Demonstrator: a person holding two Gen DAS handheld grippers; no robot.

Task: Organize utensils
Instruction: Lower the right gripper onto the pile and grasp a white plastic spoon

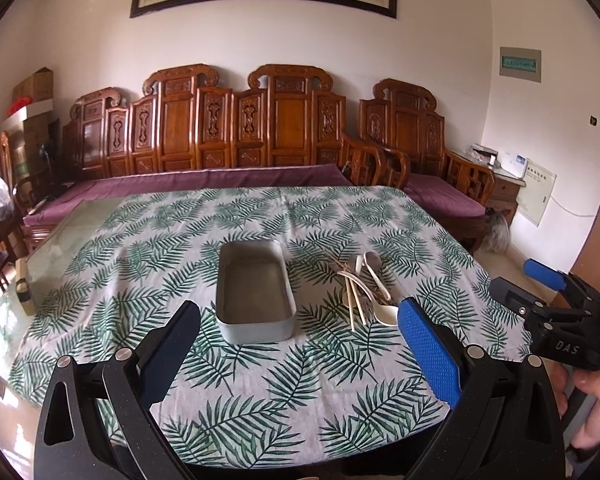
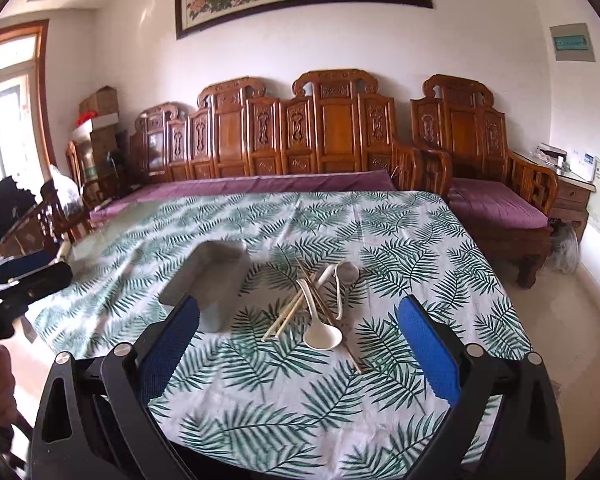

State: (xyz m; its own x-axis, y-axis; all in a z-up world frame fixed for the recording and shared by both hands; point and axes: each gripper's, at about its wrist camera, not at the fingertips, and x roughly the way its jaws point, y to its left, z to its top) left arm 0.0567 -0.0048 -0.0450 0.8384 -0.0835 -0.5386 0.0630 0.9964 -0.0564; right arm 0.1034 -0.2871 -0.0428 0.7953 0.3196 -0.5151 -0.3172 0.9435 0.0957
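A grey metal tray point(image 1: 254, 322) stands empty in the middle of the leaf-print tablecloth point(image 1: 260, 380). To its right lies a loose pile of white spoons point(image 1: 382, 314) and wooden chopsticks point(image 1: 356, 304). My left gripper point(image 1: 300, 320) hovers open above the near table edge, in front of the tray. In the right wrist view the tray point(image 2: 216, 280) sits left of the pile, with a white spoon point(image 2: 323, 336) nearest and chopsticks point(image 2: 288, 312) crossed under it. My right gripper point(image 2: 298, 316) is open just short of the pile, holding nothing.
A carved wooden bench point(image 1: 220, 128) with purple cushions runs behind the table, with a matching armchair point(image 2: 496, 176) at the right. Bare glass table top point(image 1: 60, 248) shows at the left. A hand point(image 1: 596, 412) holds the right gripper's handle.
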